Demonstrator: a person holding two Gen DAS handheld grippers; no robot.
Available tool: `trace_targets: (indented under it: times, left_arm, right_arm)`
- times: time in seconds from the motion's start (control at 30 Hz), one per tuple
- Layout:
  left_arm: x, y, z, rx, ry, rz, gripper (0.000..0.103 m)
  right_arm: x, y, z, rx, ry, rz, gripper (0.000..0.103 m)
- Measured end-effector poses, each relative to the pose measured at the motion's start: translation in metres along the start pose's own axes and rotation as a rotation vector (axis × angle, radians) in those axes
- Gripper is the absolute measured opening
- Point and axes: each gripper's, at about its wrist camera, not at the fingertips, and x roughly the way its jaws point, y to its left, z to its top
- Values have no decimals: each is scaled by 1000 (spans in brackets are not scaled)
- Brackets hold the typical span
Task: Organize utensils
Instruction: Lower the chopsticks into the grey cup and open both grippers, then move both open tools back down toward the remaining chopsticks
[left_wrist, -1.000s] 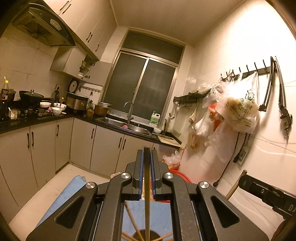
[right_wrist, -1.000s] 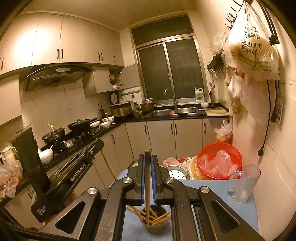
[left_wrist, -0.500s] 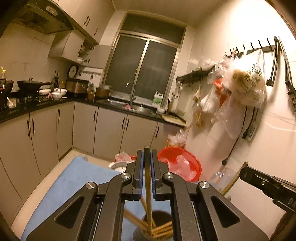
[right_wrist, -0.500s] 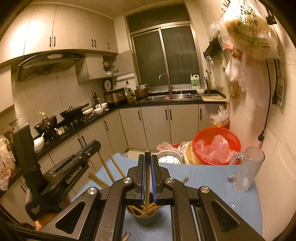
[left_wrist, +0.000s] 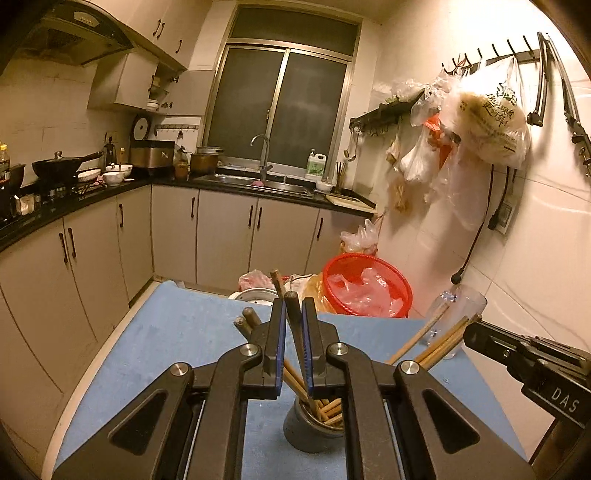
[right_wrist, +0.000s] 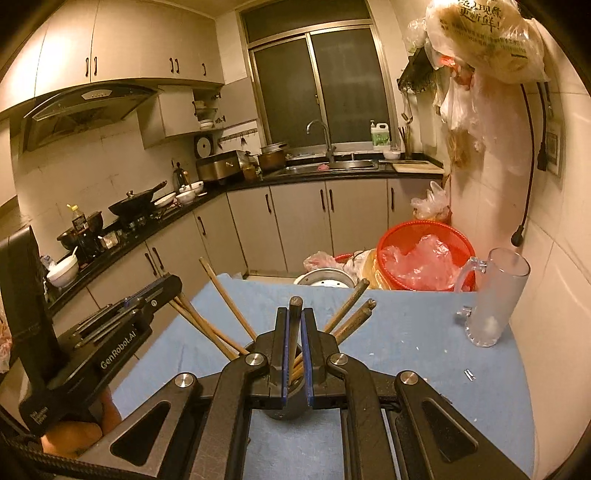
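Note:
A grey metal cup (left_wrist: 310, 424) holding several wooden chopsticks (left_wrist: 436, 343) stands on the blue cloth-covered table (left_wrist: 177, 332). My left gripper (left_wrist: 293, 306) hovers just over the cup, shut on one chopstick (left_wrist: 291, 299) that leans between the blue pads, its lower end down in the cup. My right gripper (right_wrist: 294, 314) is shut on another upright chopstick (right_wrist: 295, 302) above the same cup (right_wrist: 284, 406), which its jaws mostly hide. In the right wrist view the left gripper (right_wrist: 147, 295) is at the left, close to the fanned chopsticks (right_wrist: 221, 295).
A frosted glass mug (right_wrist: 495, 295) stands on the table's right side near the tiled wall. Behind the table's far edge are a red basket (right_wrist: 424, 254), a metal pot (right_wrist: 325, 277) and plastic bags. Kitchen cabinets and the counter run along the left and back.
Both grippers have come down with their chopsticks onto the cup, and the views tipped toward the table. The left chopstick now leans between the pads instead of standing straight.

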Motion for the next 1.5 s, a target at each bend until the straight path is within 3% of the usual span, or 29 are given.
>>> trace_targets:
  times: [0.63, 0.7, 0.77, 0.83, 0.97, 1.07, 1.23, 1.5]
  left_arm:
    - [-13, 9, -7, 16, -2, 15, 9]
    - [-20, 9, -9, 22, -5, 19, 14]
    - [-28, 11, -9, 25, -13, 30, 28]
    - [-38, 14, -11, 24, -20, 41, 32]
    - [-57, 22, -19, 35, -2, 65, 44]
    - [-73, 29, -28, 43, 6, 80, 71]
    - [-89, 43, -50, 24, 94, 63, 77]
    - [-102, 64, -86, -26, 203, 98, 79]
  right_arm:
    - [-17, -7, -2, 46, -7, 0, 11]
    - [-24, -9, -3, 55, -9, 0, 15]
    - [-31, -11, -7, 65, -15, -3, 25]
    - [-38, -12, -10, 73, -17, -6, 46]
    - [-49, -14, -23, 97, 3, 18, 58]
    - [-56, -15, -38, 118, 23, 34, 72]
    - [-62, -18, -61, 158, 51, 49, 82]
    - [-63, -23, -94, 210, 92, 44, 85]
